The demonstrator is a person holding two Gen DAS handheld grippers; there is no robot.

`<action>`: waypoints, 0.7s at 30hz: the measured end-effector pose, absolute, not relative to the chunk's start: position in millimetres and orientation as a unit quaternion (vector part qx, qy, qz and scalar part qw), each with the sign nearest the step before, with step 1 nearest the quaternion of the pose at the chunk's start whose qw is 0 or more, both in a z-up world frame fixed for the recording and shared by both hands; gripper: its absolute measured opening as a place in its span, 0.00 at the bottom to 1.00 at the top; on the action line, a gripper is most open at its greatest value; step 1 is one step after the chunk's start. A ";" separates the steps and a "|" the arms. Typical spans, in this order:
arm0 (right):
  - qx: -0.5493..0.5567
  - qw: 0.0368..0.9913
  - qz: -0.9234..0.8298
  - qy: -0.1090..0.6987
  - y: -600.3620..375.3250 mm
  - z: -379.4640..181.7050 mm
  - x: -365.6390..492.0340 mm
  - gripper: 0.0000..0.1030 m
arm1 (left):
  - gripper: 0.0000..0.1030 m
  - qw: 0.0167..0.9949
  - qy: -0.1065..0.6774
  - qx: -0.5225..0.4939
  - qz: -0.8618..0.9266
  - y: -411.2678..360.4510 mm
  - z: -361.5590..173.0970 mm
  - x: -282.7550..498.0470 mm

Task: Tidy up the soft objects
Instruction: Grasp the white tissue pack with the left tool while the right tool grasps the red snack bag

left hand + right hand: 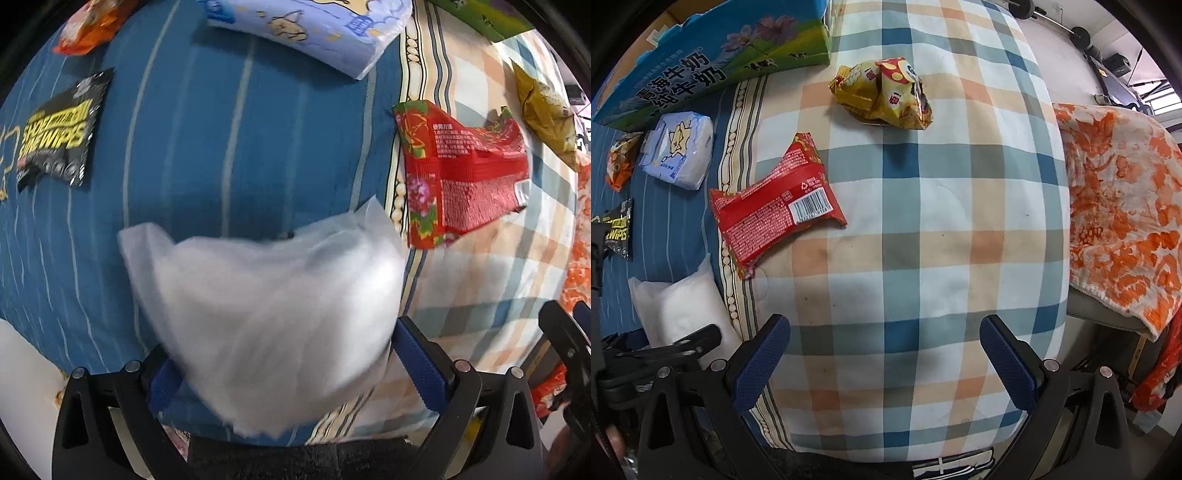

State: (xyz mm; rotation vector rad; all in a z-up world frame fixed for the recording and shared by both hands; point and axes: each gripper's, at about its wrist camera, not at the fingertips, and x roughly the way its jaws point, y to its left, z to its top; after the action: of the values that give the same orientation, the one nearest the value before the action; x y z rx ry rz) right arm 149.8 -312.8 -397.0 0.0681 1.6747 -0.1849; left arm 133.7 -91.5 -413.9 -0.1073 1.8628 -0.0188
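A white soft pack (273, 317) sits between the blue fingers of my left gripper (291, 369), blurred by motion, over the blue striped cloth (229, 140). The jaws stand wide on either side of it; I cannot tell whether they press it. The pack also shows in the right wrist view (679, 314) beside the left gripper's black frame (657, 354). My right gripper (882, 365) is open and empty above the plaid sheet (923, 229). A red pack (775, 203) (461, 170), a yellow snack bag (886, 92) (546, 110) and a pale blue tissue pack (679, 155) (314, 29) lie around.
A black wipes pack (55, 136) (617, 229) and an orange snack bag (88, 26) (620, 158) lie on the blue cloth. A blue-green milk carton box (713, 62) stands at the back left. An orange floral cloth (1123, 206) drapes over the right edge.
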 end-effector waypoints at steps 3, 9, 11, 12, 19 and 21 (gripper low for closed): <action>0.035 0.663 -0.075 0.744 -313.0 -400.3 155.1 1.00 | 0.96 0.605 0.796 -0.034 -0.006 -97.7 -419.5 134.8; 0.043 0.662 -0.069 0.745 -309.7 -403.7 166.6 1.00 | 0.86 0.633 0.774 0.009 -0.010 -99.5 -405.6 129.5; 0.048 0.662 -0.068 0.745 -306.1 -404.0 172.7 1.00 | 0.86 0.641 0.767 0.020 0.005 -87.9 -400.6 131.0; 0.058 0.661 -0.068 0.745 -304.6 -404.6 176.7 1.00 | 0.86 0.644 0.764 0.022 0.016 -77.8 -398.8 134.0; 0.208 0.626 -0.103 0.745 -301.7 -426.7 206.7 1.00 | 0.86 0.658 0.752 0.020 0.040 -31.4 -395.2 162.4; 0.251 0.608 -0.129 0.742 -303.2 -438.5 211.6 0.97 | 0.86 0.656 0.754 0.019 0.028 -28.2 -395.7 166.5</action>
State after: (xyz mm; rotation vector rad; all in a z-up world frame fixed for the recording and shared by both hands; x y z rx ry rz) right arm 211.6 -303.2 -438.5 0.5811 1.7149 -0.2981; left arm 166.5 -28.2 -395.7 0.0430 1.7094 0.0637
